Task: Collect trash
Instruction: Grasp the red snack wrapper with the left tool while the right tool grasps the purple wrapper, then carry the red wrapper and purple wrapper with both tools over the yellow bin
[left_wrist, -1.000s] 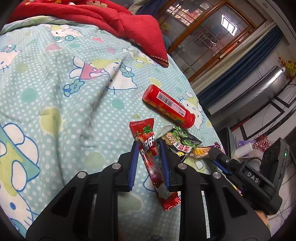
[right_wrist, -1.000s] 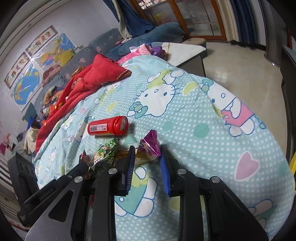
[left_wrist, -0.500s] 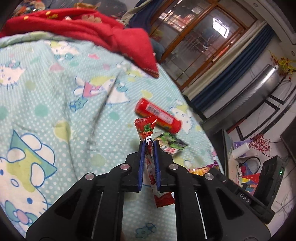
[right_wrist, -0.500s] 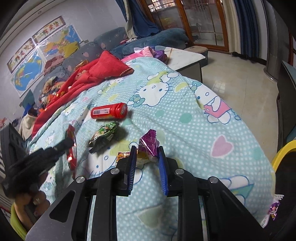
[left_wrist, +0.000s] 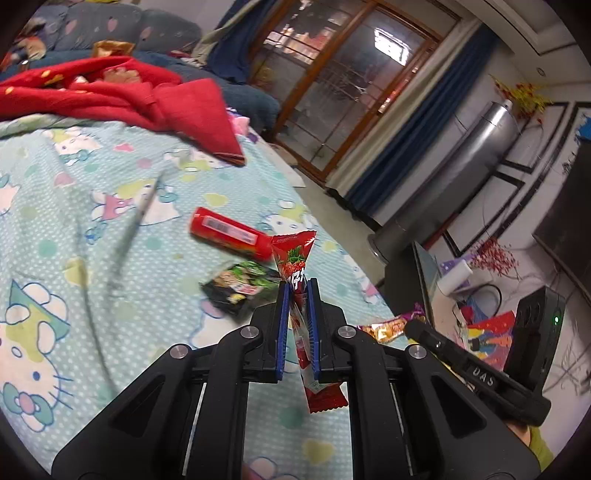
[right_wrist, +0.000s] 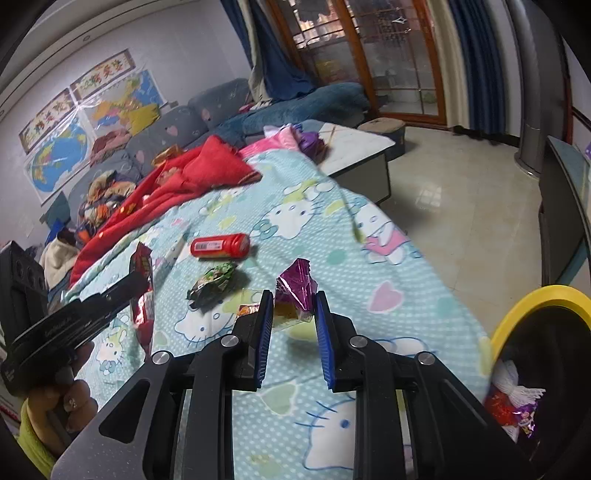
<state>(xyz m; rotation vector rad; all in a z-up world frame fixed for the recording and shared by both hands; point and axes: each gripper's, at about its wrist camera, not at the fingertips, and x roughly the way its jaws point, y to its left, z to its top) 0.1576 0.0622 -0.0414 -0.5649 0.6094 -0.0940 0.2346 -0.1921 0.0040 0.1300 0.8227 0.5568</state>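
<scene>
In the left wrist view my left gripper (left_wrist: 298, 285) is shut on a long red strawberry wrapper (left_wrist: 293, 254), which hangs clear above the bed. My right gripper (right_wrist: 293, 296) is shut on a crumpled purple wrapper (right_wrist: 297, 280) with an orange end (right_wrist: 247, 308), also lifted off the sheet. A red tube (left_wrist: 229, 232) and a green and black wrapper (left_wrist: 240, 284) lie on the patterned bedsheet (left_wrist: 74, 221) ahead of both. The right wrist view shows the left gripper (right_wrist: 140, 277) at the left with the red wrapper (right_wrist: 142, 295).
A yellow-rimmed black bin (right_wrist: 535, 299) with trash inside stands on the tiled floor at the bed's right. A red blanket (left_wrist: 147, 99) covers the far end of the bed. A low table (right_wrist: 354, 147) stands beyond the bed.
The left jaws closed on the red wrapper and lifted it off the sheet. The right gripper rose and drew back with the purple wrapper, and the bin came into view.
</scene>
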